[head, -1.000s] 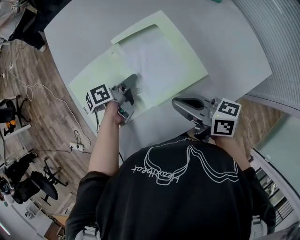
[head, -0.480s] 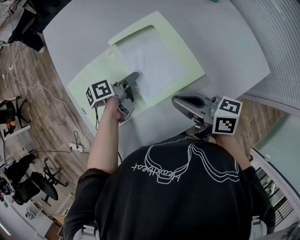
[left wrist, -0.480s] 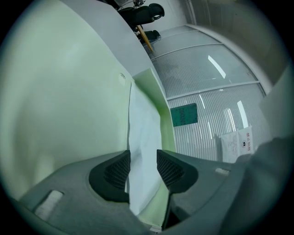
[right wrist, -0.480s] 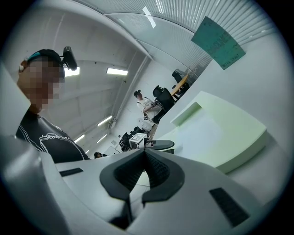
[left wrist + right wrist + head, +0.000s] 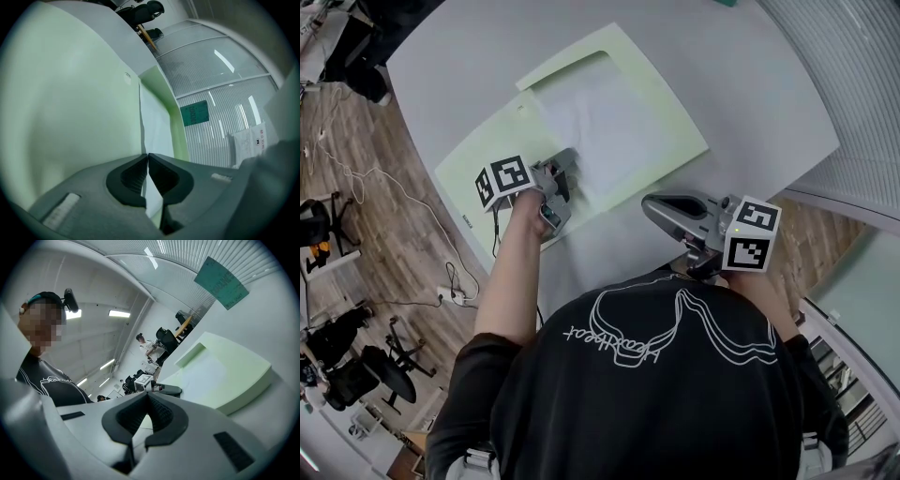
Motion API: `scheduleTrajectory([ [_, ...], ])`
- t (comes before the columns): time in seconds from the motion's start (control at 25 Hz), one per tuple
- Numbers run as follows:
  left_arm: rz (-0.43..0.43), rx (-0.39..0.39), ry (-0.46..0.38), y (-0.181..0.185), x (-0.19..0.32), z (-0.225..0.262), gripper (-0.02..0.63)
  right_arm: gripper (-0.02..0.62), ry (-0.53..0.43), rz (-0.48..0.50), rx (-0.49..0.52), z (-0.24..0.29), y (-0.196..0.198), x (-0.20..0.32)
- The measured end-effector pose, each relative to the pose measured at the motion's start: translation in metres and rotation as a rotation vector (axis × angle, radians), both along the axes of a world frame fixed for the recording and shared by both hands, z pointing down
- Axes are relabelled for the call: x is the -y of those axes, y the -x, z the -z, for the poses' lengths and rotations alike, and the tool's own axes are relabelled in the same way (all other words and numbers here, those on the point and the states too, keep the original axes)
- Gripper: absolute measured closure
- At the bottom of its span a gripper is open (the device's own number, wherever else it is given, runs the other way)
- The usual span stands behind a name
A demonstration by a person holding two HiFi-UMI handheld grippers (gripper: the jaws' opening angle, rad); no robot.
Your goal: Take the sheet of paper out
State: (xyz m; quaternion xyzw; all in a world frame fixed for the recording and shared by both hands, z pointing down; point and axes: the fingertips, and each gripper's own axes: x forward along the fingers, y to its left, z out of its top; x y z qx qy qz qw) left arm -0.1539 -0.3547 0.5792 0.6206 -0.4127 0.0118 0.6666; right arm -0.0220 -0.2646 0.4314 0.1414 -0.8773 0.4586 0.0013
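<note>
Presently, the left gripper (image 5: pixel 566 163) sits left of centre in the head view, over the lower edge of an open pale green folder (image 5: pixel 483 159) lying on the grey table (image 5: pixel 741 75). Its jaws have just been closing and now meet at the tips, pinching the near edge of the white sheet of paper (image 5: pixel 605 122). In the left gripper view the sheet (image 5: pixel 152 122) runs up from between the jaws (image 5: pixel 147 157) towards the centre of the frame, lying against the folder's inner face (image 5: pixel 70 93). The rest of the sheet lies flat inside the folder's right-hand half, at upper centre of the head view.

The right gripper (image 5: pixel 650 204) is lower right of centre, over bare table just beside the folder's lower edge, jaws pressed together on nothing (image 5: pixel 146 397)
</note>
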Motion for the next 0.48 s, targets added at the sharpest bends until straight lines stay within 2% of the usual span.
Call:
scheduleTrajectory([
  [0.48,-0.012,0.048,-0.026,0.0042,0.0007,-0.0002,0.594,0.589,0.02,-0.008,-0.013,-0.0073,-0.0035,-0.0035],
])
